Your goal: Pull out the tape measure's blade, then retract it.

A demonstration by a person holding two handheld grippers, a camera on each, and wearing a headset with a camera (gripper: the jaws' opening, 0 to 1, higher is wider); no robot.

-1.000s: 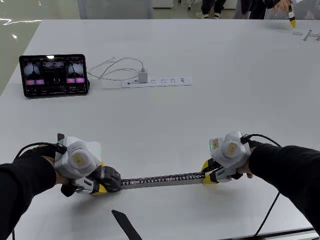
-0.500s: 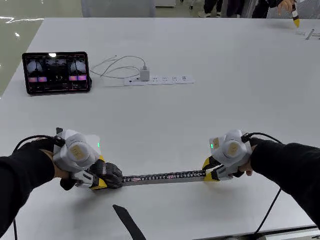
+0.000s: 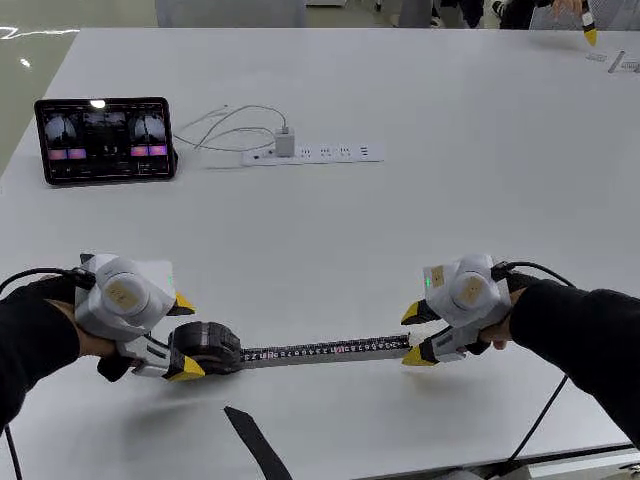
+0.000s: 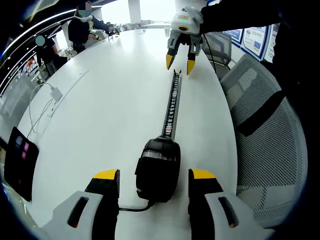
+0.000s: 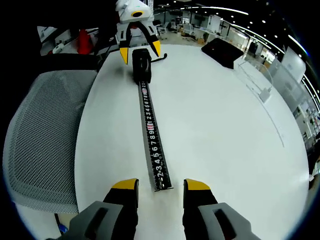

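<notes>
On the white table (image 3: 400, 220), tape measure case (image 3: 205, 347) sits at left gripper (image 3: 187, 337), between its spread jaws, seemingly untouched. Blade (image 3: 325, 351) extended flat toward right gripper (image 3: 411, 336), jaws likewise apart, blade tip lying between them.

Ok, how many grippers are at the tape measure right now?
2. The left gripper straddles the case, fingers open; the right gripper, also open, flanks the tip of the blade.

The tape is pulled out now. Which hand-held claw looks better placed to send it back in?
Probably the left gripper: its open jaws flank the black tape measure case, into which the dark numbered blade retracts. The right gripper, also open, merely straddles the blade's tip.
</notes>
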